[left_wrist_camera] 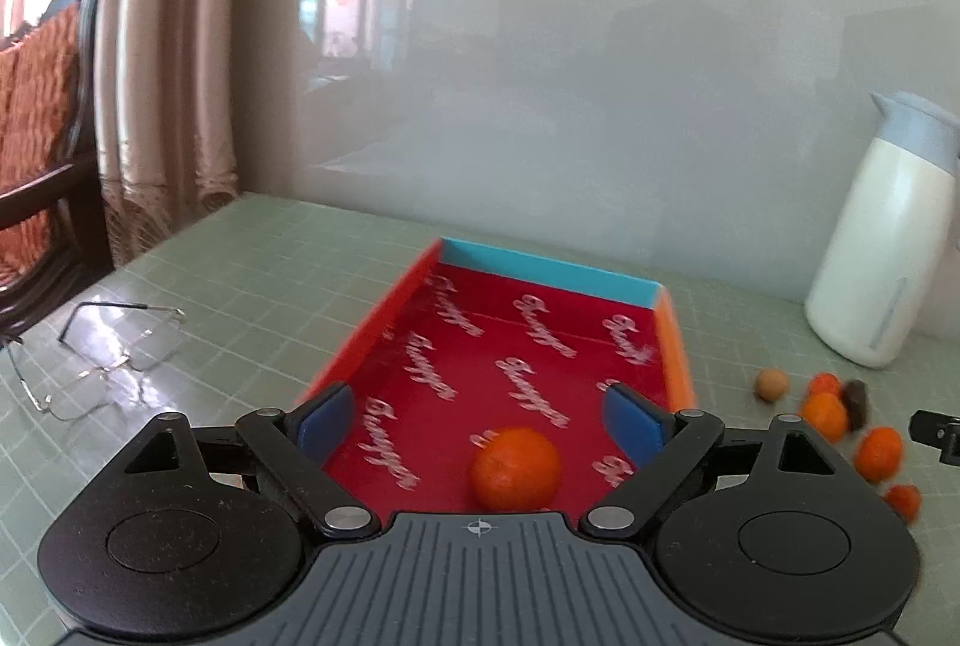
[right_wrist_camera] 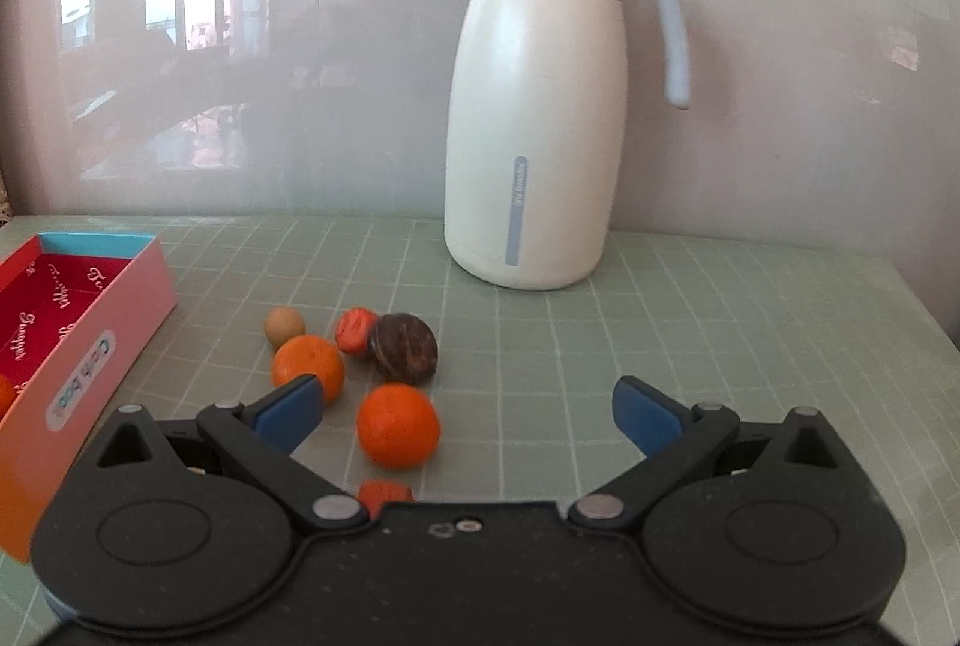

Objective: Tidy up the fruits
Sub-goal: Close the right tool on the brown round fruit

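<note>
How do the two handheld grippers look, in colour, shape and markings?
The left gripper and the right gripper share one build: blue finger pads on black linkage arms with silver pivot pins, and two round black housings. The left body is ribbed grey with a small crosshair mark; the right body is plain black. No cables or sleeves show.

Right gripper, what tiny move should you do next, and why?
Probably ease the right gripper forward and left around the nearest orange. It is open and empty, that orange lies loose on the mat, and the box holds one orange already.
</note>
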Motion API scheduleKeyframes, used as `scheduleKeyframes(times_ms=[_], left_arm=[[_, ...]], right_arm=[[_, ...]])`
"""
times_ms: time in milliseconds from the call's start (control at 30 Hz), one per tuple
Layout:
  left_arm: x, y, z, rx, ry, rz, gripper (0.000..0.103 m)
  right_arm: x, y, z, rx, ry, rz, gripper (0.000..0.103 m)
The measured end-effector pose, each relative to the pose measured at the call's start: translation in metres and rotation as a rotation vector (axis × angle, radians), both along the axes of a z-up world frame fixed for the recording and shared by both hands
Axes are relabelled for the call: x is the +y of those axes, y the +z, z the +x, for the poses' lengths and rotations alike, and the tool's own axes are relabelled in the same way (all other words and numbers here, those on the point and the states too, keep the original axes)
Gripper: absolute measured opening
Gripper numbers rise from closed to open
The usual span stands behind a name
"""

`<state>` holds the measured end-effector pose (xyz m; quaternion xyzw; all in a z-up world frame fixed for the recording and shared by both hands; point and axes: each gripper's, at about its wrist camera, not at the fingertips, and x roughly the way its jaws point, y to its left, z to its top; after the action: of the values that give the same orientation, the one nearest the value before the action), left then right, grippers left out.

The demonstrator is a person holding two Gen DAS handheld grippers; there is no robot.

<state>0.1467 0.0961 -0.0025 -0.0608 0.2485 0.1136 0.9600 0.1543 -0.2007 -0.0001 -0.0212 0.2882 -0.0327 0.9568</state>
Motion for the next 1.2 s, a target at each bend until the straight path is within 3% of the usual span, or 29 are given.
scheduleKeyframes(times_ms=[133, 267, 500, 700, 733, 767, 833, 1100, 1200], left_arm=[[0.023, -0.002, 0.002, -0.016, 0.064, -0.012, 0.09], [0.05, -0.003, 0.001, -0.028, 0.149, -0.024, 0.09], [0.089, -0.009, 0.001, -0.033, 0.262, -0.062, 0.092], [0.097, -0.013, 0.005, -0.02, 0.277, -0.055, 0.094], [0.099, -0.013, 0.004, -0.018, 0.279, -0.055, 0.094], [0.099, -0.014, 0.004, -0.015, 0.28, -0.055, 0.094], [0.1, -0.013, 0.003, -0.014, 0.285, -0.055, 0.094], [0.105, -0.017, -0.001, 0.011, 0.298, -0.057, 0.094], [0.108, -0.017, -0.003, 0.009, 0.308, -0.072, 0.094]], right_arm=[[0.004, -0.008, 0.026, 0.032, 0.004, 0.003, 0.096], [0.006, -0.019, 0.053, 0.077, -0.005, -0.017, 0.082], [0.003, -0.037, 0.076, 0.161, 0.003, 0.001, 0.077], [0.0, -0.038, 0.081, 0.163, 0.017, 0.029, 0.074], [0.0, -0.038, 0.083, 0.162, 0.019, 0.029, 0.07], [0.0, -0.037, 0.081, 0.163, 0.024, 0.047, 0.051], [0.003, -0.033, 0.083, 0.164, 0.025, 0.038, 0.029], [0.011, -0.03, 0.074, 0.158, 0.043, 0.021, 0.028], [0.008, -0.03, 0.072, 0.146, 0.046, 0.03, 0.038]])
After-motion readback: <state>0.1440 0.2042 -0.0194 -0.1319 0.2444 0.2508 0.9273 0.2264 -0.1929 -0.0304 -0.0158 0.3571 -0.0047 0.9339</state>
